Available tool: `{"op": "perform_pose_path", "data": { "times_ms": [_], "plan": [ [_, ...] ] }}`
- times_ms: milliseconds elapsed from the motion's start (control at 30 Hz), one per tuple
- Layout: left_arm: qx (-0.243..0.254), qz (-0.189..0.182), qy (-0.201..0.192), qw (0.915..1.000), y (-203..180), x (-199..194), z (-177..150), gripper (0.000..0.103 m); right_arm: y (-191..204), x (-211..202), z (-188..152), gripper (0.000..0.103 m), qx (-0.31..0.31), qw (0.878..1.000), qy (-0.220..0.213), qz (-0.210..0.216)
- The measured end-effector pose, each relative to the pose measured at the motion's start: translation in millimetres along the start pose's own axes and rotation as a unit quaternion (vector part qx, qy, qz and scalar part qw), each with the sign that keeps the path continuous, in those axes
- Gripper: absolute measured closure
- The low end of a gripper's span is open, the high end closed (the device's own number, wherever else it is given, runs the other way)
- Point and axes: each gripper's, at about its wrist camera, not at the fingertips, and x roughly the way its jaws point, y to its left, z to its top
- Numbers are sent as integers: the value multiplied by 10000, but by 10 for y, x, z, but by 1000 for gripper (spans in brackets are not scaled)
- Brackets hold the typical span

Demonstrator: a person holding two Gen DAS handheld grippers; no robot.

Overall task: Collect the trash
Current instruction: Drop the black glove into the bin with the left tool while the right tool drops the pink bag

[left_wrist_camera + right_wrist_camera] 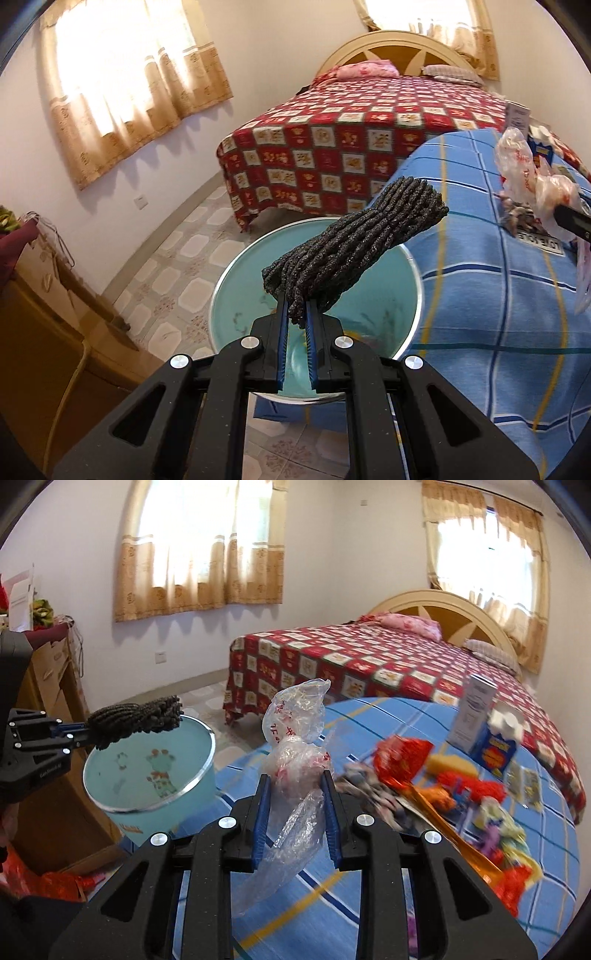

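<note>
In the left wrist view, the left gripper is pinching a dark grey knitted glove at its cuff end, jaws pressed nearly together on the fabric. The glove is sticking up and to the right from the centre of the frame, hanging over the open mouth of a light teal bin in the lower middle. At the right of the frame a table under a blue checked cloth is butting against the bin.

In the right wrist view, the right gripper is gripping a crumpled clear plastic bag with red print at the centre of the frame; the blue pads are pressing on both sides of the bag, and its loose tail is trailing down between the fingers. The bin, printed inside with a cartoon giraffe, is sitting at left centre, with the left gripper holding the glove just above its rim. Blurred litter is spreading across the cloth at right: a red foil wrapper, a blue carton, a white box. A bed with a red checked cover is filling the upper right.
</note>
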Motion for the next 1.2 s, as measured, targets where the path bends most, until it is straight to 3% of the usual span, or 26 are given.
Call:
{"op": "perform_pose_path", "data": {
  "times_ms": [367,1200],
  "plan": [
    [-185,397,111,9990,310,124,-35,94,323,326,197,76,-264,9992,26,291],
    [-395,790,363,9954,639,329,-97,94,795,783,330,76,-732,9947,270,673]
  ]
}}
